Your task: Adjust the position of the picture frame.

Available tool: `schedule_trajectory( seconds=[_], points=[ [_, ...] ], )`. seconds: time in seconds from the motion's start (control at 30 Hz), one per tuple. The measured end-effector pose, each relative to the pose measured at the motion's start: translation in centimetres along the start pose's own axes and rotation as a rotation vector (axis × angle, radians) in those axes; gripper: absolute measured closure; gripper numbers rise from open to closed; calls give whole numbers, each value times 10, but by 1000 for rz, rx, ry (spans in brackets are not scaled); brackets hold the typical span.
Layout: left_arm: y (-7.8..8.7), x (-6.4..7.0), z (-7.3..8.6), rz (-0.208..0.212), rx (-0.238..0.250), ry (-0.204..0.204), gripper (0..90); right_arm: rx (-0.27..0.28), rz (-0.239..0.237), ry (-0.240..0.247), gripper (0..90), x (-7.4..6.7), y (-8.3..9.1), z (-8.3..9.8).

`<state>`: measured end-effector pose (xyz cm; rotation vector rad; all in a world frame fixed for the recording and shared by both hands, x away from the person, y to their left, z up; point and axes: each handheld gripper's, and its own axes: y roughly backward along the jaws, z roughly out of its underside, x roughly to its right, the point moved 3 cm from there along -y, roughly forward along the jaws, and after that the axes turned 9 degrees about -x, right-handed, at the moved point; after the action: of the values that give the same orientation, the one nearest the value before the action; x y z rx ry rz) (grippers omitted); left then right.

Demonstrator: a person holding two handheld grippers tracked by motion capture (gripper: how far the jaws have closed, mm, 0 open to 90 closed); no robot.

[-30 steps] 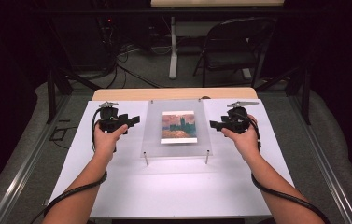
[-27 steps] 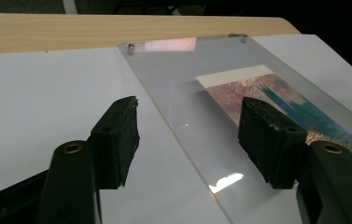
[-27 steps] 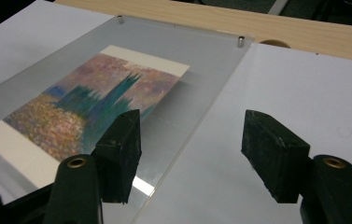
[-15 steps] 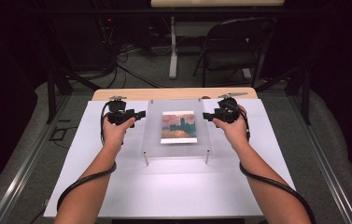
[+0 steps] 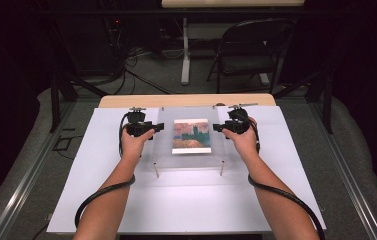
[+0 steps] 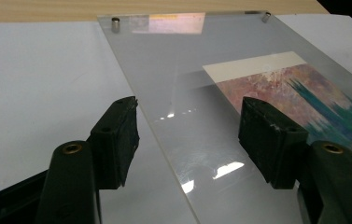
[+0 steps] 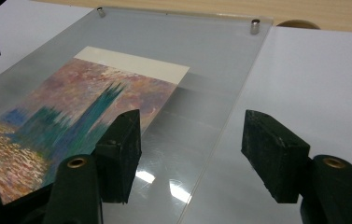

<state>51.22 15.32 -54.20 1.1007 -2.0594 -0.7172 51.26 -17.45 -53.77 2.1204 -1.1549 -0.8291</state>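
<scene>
Your forearms are bare, no sleeves on them; each hand carries a black two-jaw tool, the left gripper (image 5: 159,127) and the right gripper (image 5: 217,127); a thick black cable loops back from each along your arm; the jaws end in blocky, scuffed black pads (image 6: 120,140); a brass-coloured screw (image 7: 77,162) sits in each jaw arm.

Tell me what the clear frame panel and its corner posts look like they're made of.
Clear frame panel: likely acrylic, possibly glass; glossy, see-through, with light glints and the painting print visible through it. Corner posts: seemingly polished metal, silvery and cylindrical.
</scene>
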Motion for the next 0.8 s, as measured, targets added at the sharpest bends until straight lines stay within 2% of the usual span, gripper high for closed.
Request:
schedule_trajectory(
  seconds=[0.1,0.23,0.33,0.57,0.8],
  points=[
    [-3,-2,3,-6,-3,20,371,-8,-7,-6,378,0,-4,3],
    [-5,-5,5,-4,-19,31,366,-17,-44,-41,378,-3,-7,5],
    [-6,-7,7,10,-21,48,363,-25,-36,-29,377,-5,-9,6],
    [-9,-7,14,29,-39,54,357,-38,-44,-32,366,-7,-14,7],
    [-13,-8,16,58,-22,80,352,-42,-57,-62,355,-4,-18,9]
  ],
)
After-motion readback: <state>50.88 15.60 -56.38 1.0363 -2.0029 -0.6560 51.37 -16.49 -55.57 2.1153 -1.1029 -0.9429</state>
